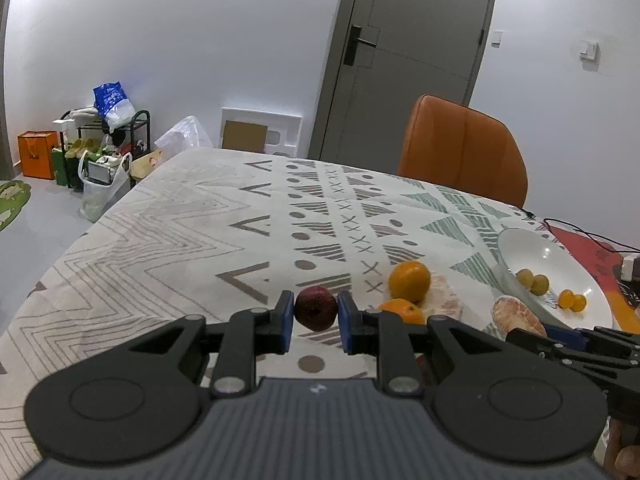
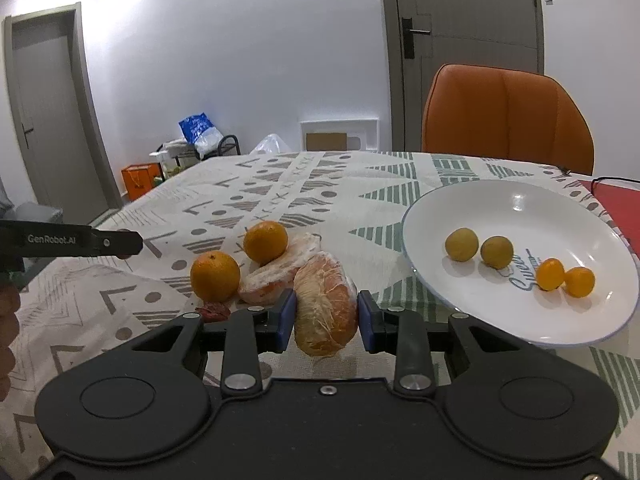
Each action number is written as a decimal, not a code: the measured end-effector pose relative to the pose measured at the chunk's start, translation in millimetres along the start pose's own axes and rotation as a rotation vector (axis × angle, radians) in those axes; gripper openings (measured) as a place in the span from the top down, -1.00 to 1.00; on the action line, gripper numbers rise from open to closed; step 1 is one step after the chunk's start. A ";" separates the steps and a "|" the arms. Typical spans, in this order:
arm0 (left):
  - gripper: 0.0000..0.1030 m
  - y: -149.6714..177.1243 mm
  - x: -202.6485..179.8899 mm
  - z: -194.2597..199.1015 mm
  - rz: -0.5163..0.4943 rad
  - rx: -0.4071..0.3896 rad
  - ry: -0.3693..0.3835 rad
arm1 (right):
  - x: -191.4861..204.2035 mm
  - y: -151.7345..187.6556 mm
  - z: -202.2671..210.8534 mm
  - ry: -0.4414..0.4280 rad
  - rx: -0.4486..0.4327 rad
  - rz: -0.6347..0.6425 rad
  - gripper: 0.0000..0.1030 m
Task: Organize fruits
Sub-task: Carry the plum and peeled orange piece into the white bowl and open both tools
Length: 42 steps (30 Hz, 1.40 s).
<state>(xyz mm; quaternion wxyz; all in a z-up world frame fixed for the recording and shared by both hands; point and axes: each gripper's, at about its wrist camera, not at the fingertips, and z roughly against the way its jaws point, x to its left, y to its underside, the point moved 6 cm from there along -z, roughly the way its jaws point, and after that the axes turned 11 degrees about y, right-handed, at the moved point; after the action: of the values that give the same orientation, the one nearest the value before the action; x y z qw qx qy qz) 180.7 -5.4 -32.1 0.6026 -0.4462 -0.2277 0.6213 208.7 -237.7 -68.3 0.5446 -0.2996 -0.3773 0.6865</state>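
A table covered by a patterned cloth (image 2: 328, 200) fills both views; an orange chair (image 2: 508, 120) is seen behind its far edge, and a grey door (image 1: 404, 56) is set in the white wall beyond. A white plate (image 2: 520, 216) is placed on the right part of the cloth; inside it two yellow-green fruits (image 2: 462, 244) are seen side by side, touching or nearly so, and two small orange kumquats (image 2: 550, 274) are seen touching each other near the printed lettering.

The left gripper (image 1: 312, 318) is closed on a dark red fruit (image 1: 316, 307), which is pinched between the blue pads (image 1: 285, 316); whether the fruit is lifted off the cloth cannot be told. The right gripper (image 2: 326, 320) is set around a peeled pomelo segment (image 2: 325, 304); the segment is touched by the left pad, while a slight gap is seen at the right pad, so a firm grip cannot be confirmed.

Just left of that segment a second, film-wrapped pomelo piece (image 2: 280, 276) is laid on the cloth; two oranges (image 2: 215, 276) are placed against it, one in front and one behind. A small dried red fruit (image 2: 214, 312) is seen on the cloth below the nearer orange.
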 end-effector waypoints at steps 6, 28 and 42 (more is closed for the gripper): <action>0.58 -1.3 -11.5 2.2 -0.018 -0.005 0.009 | -10.1 -3.8 11.8 -0.008 -0.024 -0.039 0.40; 0.58 -4.4 -56.8 -8.0 -0.079 -0.005 0.057 | -58.4 -4.0 33.3 0.050 -0.070 -0.119 0.40; 0.58 -3.6 -89.4 -25.6 -0.109 0.011 0.113 | -92.9 1.8 40.1 0.114 -0.072 -0.159 0.40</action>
<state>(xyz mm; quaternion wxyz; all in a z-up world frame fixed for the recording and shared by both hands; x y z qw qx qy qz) 192.7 -96.4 -16.9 0.6498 -0.4642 -0.2139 0.5626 195.9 -336.1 -48.3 0.6068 -0.3269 -0.3924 0.6090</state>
